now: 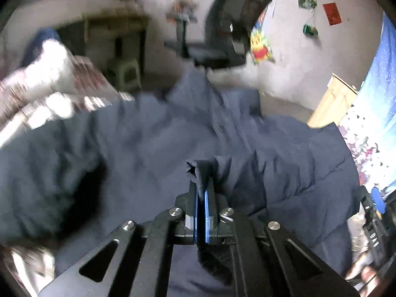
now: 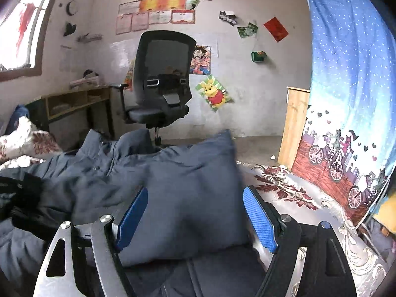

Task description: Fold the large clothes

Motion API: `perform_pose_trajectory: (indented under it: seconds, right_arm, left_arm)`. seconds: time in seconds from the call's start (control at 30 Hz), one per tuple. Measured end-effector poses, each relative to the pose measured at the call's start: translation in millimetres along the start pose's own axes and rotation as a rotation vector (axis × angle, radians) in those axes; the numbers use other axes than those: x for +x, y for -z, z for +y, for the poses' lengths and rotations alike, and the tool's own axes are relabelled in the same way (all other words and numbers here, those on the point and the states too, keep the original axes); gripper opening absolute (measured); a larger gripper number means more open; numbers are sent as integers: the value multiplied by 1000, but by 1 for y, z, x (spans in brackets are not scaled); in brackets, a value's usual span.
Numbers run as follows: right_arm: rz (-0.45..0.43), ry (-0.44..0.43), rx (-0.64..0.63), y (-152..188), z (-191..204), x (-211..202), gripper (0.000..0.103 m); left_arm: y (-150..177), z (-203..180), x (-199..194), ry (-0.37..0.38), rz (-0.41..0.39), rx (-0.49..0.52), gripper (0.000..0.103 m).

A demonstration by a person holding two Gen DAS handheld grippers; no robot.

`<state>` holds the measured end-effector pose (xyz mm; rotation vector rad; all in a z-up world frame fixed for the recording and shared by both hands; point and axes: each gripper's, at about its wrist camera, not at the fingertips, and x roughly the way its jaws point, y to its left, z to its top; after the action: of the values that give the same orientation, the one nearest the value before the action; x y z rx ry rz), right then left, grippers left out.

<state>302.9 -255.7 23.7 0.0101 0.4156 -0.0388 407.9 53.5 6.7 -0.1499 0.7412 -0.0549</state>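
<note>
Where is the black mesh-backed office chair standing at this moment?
In the right wrist view, the black mesh-backed office chair stands upper centre against the wall, beyond the navy padded jacket, between the wooden desk and the bear poster.

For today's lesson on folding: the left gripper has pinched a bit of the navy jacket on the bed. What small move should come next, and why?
Probably close the right gripper on the puffy part of the navy jacket between its open pads. The left gripper is already shut on a fabric edge, so a second grip would let both hands lift and fold together.

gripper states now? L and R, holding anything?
Left gripper: shut on a fold of the navy jacket.
Right gripper: open, pads either side of a puffy part of the jacket, not pressing it.
</note>
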Motion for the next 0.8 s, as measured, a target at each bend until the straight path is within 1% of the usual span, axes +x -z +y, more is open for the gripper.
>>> perform_pose_trajectory:
  seconds: [0.07, 0.13, 0.2, 0.23, 0.3, 0.33, 0.37, 0.43, 0.5, 0.57, 0.63, 0.7, 0.73, 0.77, 0.8]
  right_arm:
    - [5, -25, 11, -3, 2, 1, 78]
    - [16, -58, -6, -4, 9, 4, 78]
    - [47, -106, -39, -5, 22, 10, 69]
    - [72, -129, -62, -5, 31, 14, 61]
    - [140, -173, -110, -2, 53, 24, 59]
    - [167, -197, -134, 1, 65, 28, 51]
    - [191, -211, -159, 5, 75, 32, 48]
    - [259, -232, -216, 16, 95, 44, 48]
    - [319, -244, -255, 31, 106, 54, 48]
    - [354, -240, -272, 41, 110, 62, 48]
    - [372, -241, -280, 46, 111, 67, 49]
    - [381, -241, -284, 48, 111, 69, 49]
    - [379, -239, -288, 50, 110, 70, 49]
    - [372, -238, -286, 50, 110, 69, 49]
    - [365, -239, -283, 52, 110, 68, 49]
  left_arm:
    - [-6, 8, -12, -52, -52, 45, 2]
    - [-7, 20, -15, -79, -53, 65, 2]
    - [-2, 33, -16, -107, -39, 69, 2]
    - [3, 41, -13, -128, -20, 79, 2]
    - [8, 44, -2, -153, 7, 95, 2]
    - [15, 47, 6, -167, 32, 110, 2]
    - [18, 47, 12, -175, 44, 117, 2]
    - [26, 49, 28, -188, 75, 124, 2]
    - [27, 53, 43, -194, 103, 111, 3]
    - [33, 61, 60, -185, 172, 81, 3]
    - [37, 67, 70, -170, 208, 62, 3]
    - [38, 70, 68, -155, 206, 42, 6]
    - [37, 72, 64, -149, 195, 26, 9]
    - [36, 76, 57, -140, 187, -2, 14]
    - [35, 79, 52, -133, 189, -31, 25]
